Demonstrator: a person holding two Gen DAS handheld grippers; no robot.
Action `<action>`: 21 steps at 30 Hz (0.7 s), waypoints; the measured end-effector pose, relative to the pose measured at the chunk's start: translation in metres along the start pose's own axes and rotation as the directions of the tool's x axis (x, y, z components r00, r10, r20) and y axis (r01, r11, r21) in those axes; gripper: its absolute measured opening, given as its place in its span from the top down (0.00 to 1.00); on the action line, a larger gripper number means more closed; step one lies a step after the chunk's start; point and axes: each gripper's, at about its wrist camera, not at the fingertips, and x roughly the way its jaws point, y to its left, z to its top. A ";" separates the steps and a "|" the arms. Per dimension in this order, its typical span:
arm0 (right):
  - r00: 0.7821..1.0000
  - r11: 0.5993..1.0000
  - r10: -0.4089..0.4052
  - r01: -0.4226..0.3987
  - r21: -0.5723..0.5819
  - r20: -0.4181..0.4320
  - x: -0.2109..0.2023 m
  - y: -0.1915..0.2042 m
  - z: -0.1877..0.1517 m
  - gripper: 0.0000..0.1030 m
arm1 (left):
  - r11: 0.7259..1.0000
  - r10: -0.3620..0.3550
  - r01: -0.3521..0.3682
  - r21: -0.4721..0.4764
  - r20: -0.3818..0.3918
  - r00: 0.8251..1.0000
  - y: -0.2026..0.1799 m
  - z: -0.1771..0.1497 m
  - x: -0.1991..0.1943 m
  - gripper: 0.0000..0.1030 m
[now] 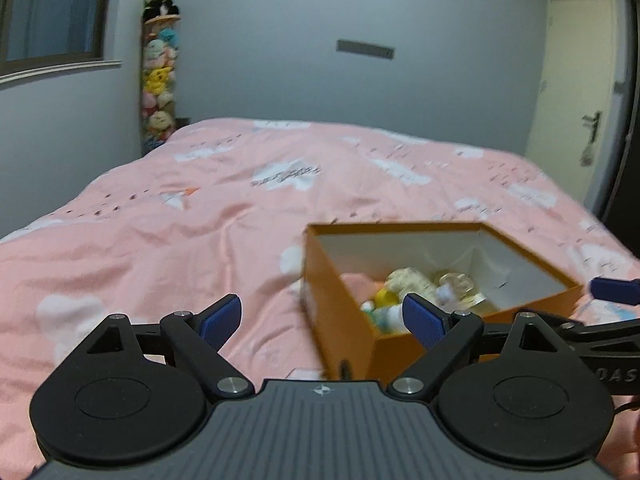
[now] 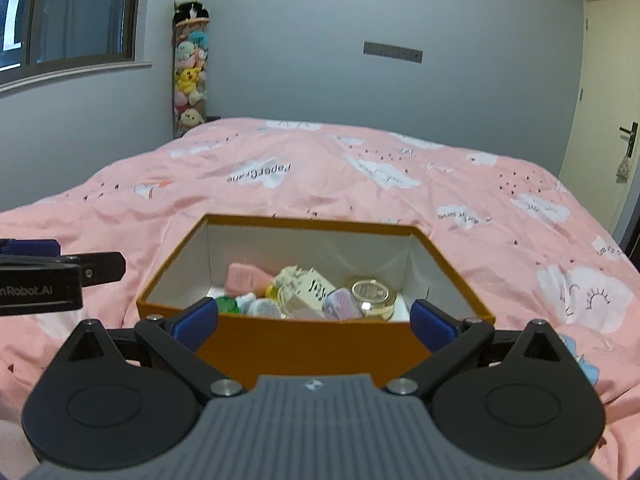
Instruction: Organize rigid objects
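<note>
Both grippers, left (image 1: 322,322) and right (image 2: 314,326), wide open, empty; orange box (image 2: 312,340) just ahead.

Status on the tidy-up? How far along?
Looks mostly done: small items, including a pink bottle and a gold-lidded jar, sit in the orange box. Left gripper and right gripper are open and empty. No loose items show on the bed.

Black linkage arms, blue-padded jaws, ribbed grey housing.
</note>
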 end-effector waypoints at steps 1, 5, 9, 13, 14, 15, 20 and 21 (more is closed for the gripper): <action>1.000 1.000 -0.002 0.002 0.002 -0.008 0.001 0.000 -0.001 0.03 | 1.000 0.012 -0.012 0.001 -0.009 1.000 0.000 -0.002 0.001 0.00; 0.999 1.000 -0.002 0.003 0.021 -0.038 0.009 -0.003 -0.006 0.03 | 1.000 0.017 -0.017 -0.007 -0.057 0.998 0.000 -0.008 0.008 0.00; 0.998 0.999 0.009 -0.005 0.054 -0.064 0.014 -0.007 -0.010 0.03 | 0.999 0.030 -0.028 0.017 -0.101 0.994 -0.005 -0.011 0.014 0.00; 0.996 0.997 0.015 -0.008 0.080 -0.087 0.021 -0.011 -0.013 0.03 | 0.999 0.032 -0.028 0.032 -0.125 0.992 -0.010 -0.013 0.019 0.00; 0.996 0.996 0.017 -0.009 0.087 -0.093 0.022 -0.012 -0.014 0.03 | 0.999 0.031 -0.026 0.038 -0.131 0.991 -0.011 -0.013 0.021 0.00; 0.995 0.996 0.018 -0.009 0.093 -0.099 0.024 -0.013 -0.015 0.03 | 0.999 0.031 -0.025 0.045 -0.137 0.990 -0.013 -0.014 0.021 0.00; 0.991 0.992 0.024 -0.007 0.127 -0.131 0.031 -0.018 -0.018 0.03 | 0.998 0.031 -0.021 0.066 -0.158 0.987 -0.018 -0.016 0.025 0.00; 0.991 0.991 0.025 -0.007 0.130 -0.134 0.031 -0.019 -0.019 0.03 | 0.997 0.031 -0.020 0.069 -0.162 0.986 -0.019 -0.017 0.026 0.00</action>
